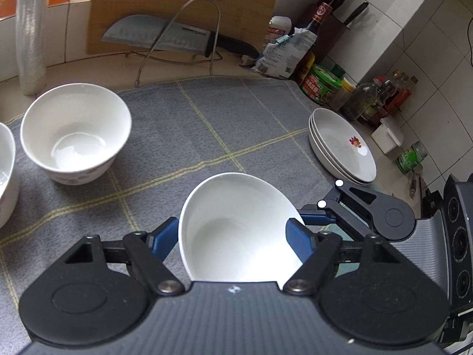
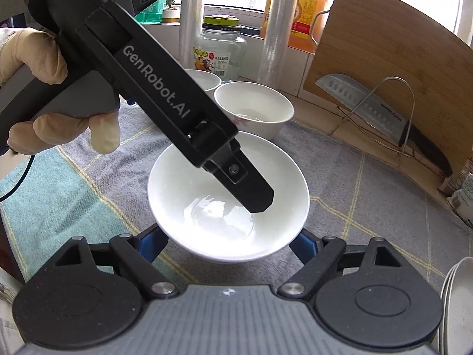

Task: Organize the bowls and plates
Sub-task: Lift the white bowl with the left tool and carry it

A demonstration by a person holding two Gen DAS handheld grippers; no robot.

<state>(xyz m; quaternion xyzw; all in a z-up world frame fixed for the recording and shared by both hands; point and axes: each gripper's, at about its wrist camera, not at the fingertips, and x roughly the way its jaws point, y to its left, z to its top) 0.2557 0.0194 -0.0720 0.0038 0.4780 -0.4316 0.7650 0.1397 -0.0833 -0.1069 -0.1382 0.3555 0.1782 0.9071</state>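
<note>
A white bowl (image 1: 236, 230) stands on the grey checked cloth (image 1: 207, 136). My left gripper (image 1: 233, 239) is shut on its rim, one blue finger (image 1: 298, 242) inside and one (image 1: 164, 236) outside. In the right wrist view the same bowl (image 2: 227, 207) lies between my right gripper's (image 2: 227, 242) blue fingers (image 2: 149, 245), which stand open around its near side. The left gripper's finger (image 2: 248, 189) reaches into the bowl. A second white bowl (image 1: 75, 130) stands at the left, with a third (image 1: 6, 177) at the edge. A stack of white plates (image 1: 340, 145) sits at the right.
A cleaver (image 1: 165, 37) rests in a wire rack against a wooden cutting board (image 1: 183, 3). Sauce bottles and jars (image 1: 325, 82) crowd the right wall. A glass jar (image 2: 220, 50), plastic wrap rolls (image 2: 275, 29) and an oil bottle (image 2: 307, 14) stand by the window.
</note>
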